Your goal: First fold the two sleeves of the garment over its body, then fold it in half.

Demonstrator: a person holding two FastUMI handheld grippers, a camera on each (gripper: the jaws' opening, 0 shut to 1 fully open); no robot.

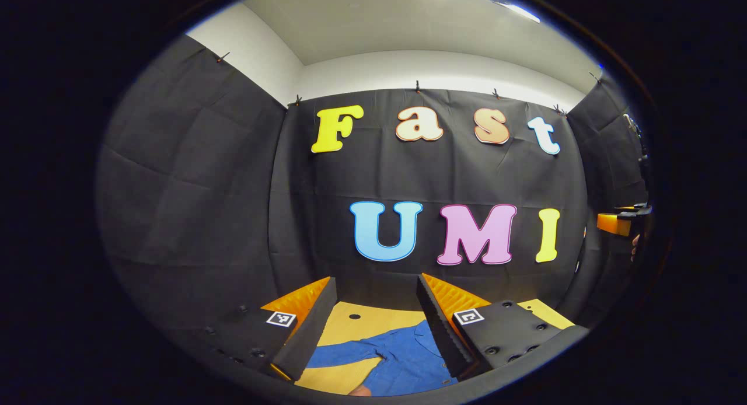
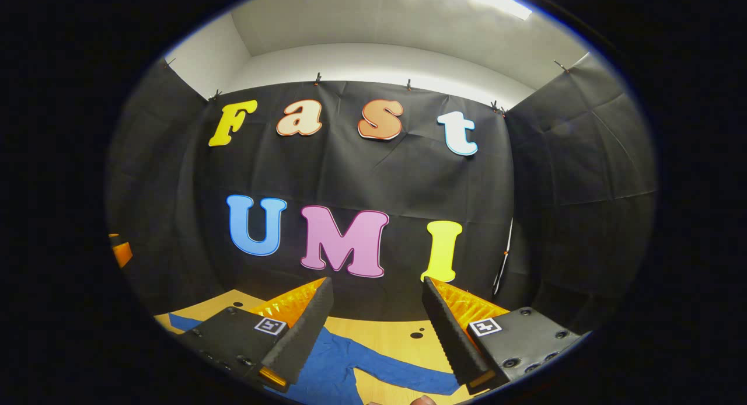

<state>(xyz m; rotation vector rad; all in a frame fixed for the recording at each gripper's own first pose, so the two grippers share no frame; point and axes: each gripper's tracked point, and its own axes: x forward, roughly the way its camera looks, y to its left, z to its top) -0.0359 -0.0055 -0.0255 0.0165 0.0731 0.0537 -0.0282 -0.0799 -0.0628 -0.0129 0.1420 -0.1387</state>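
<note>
Garment (image 1: pixel 402 358), a blue shirt, is lying spread on a light wooden table (image 1: pixel 362 323) low in both views, a sleeve (image 2: pixel 408 374) trailing sideways and apparently not yet folded. Left gripper (image 1: pixel 376 317) and right gripper (image 2: pixel 376 323) are being held above the cloth, jaws spread wide and nothing pinched. Both are being aimed mostly at the booth wall, probably so each side's sleeve can be approached from above.

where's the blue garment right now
The blue fabric garment lies flat on the light wooden table, low in the left gripper view between the open left gripper fingers; in the right gripper view it lies below the open right gripper.
</note>
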